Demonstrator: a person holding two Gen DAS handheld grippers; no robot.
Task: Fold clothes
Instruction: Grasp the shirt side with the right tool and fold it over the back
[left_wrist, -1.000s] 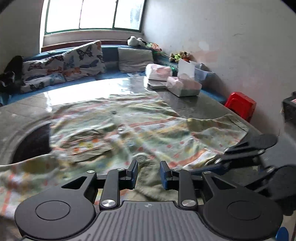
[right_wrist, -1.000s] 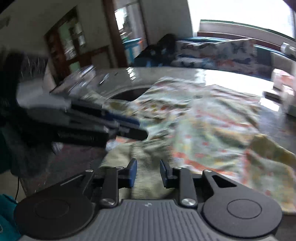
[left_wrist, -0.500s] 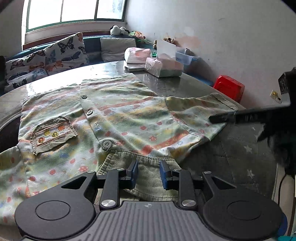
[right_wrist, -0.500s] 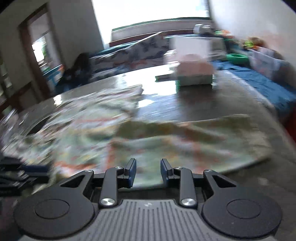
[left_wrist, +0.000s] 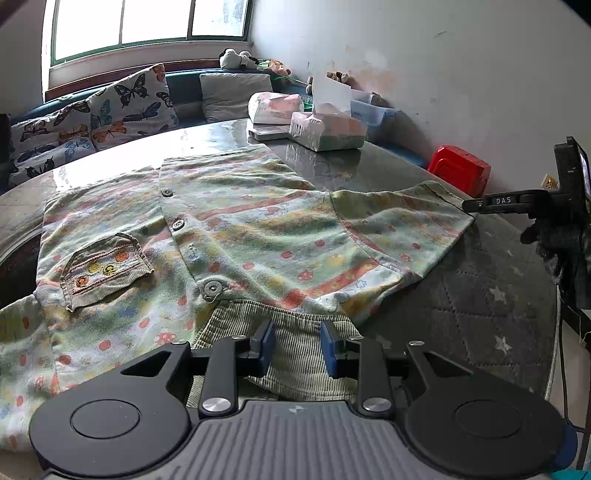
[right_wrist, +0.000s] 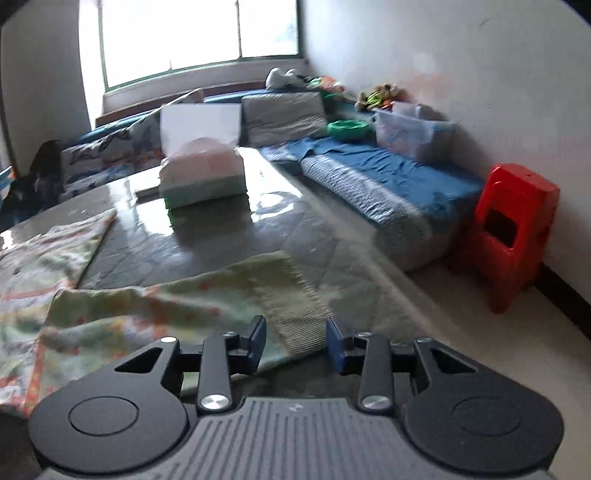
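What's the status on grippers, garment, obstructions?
Left gripper open over corduroy collar. Right gripper opening at sleeve cuff. Pastel printed button shirt flat, unfolded. Tissue box clear.

My left wrist camera sits low over the shirt (left_wrist: 258, 236) collar, facing twelve o'clock toward the window (left_wrist: 147, 22). My right wrist camera hovers close above the sleeve cuff (right_wrist: 295, 314). Both share the tissue box (left_wrist: 328, 129) and red stool (right_wrist: 513, 229) around one to three o'clock.

Dark, glossy quilted table (left_wrist: 480, 295) under the left gripper (left_wrist: 297, 349). Spread flat just ahead: patterned shirt (left_wrist: 258, 229). Farther ahead, near the far edge: tissue box (left_wrist: 327, 129), wrapped packet (left_wrist: 273, 107), flat book (left_wrist: 266, 133).
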